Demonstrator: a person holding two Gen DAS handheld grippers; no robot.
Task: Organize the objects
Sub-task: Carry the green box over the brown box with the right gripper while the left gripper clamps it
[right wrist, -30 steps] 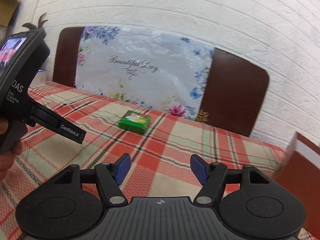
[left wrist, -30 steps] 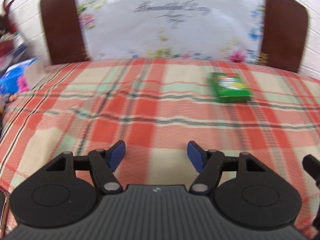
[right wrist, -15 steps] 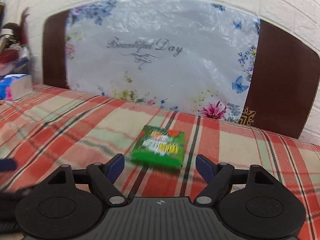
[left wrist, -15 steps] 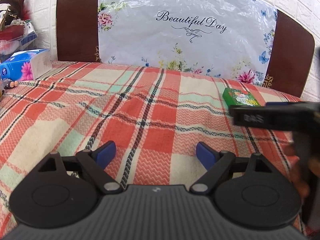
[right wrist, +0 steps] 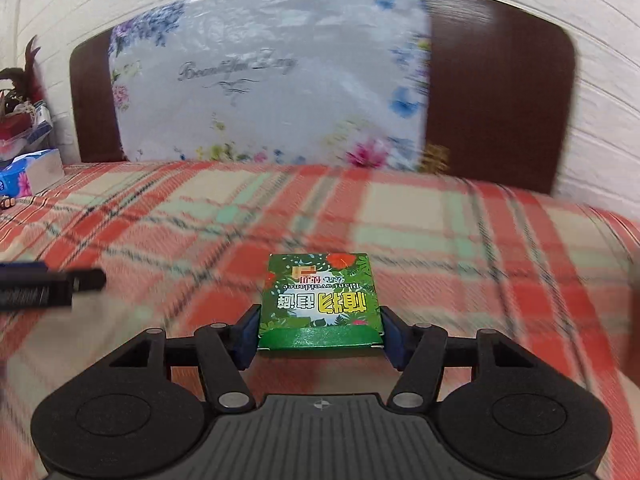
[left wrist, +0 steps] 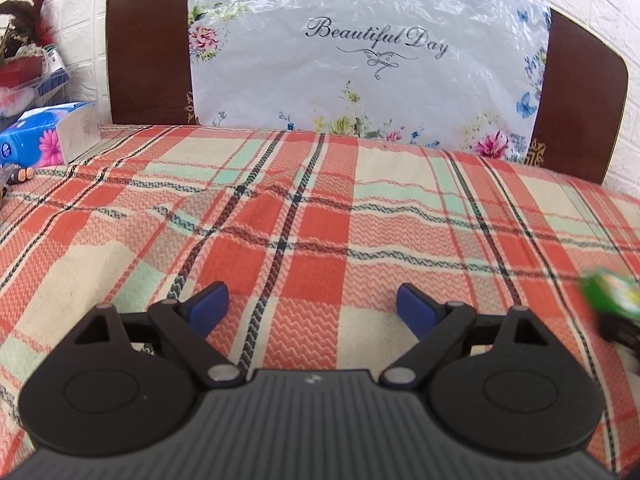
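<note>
A flat green box [right wrist: 320, 296] with yellow lettering lies between the blue pads of my right gripper [right wrist: 320, 336]. The jaws are closing, and both pads sit against the box's sides. In the left wrist view the same green box [left wrist: 612, 296] shows blurred at the far right edge, with black gripper parts under it. My left gripper [left wrist: 312, 308] hovers over the plaid blanket [left wrist: 320, 208]. Its jaws are opening wide and there is nothing between them.
A brown headboard [left wrist: 148, 48] with a flowered plastic cover [left wrist: 360, 60] closes off the back. At the far left lie a blue tissue pack [left wrist: 48, 140] and assorted clutter. A black part of the left tool [right wrist: 48, 290] reaches into the right wrist view from the left.
My right gripper has come up to the green box and its pads have closed in on the box's sides. My left gripper's jaws have spread wider; in its view the box has shifted to the right edge.
</note>
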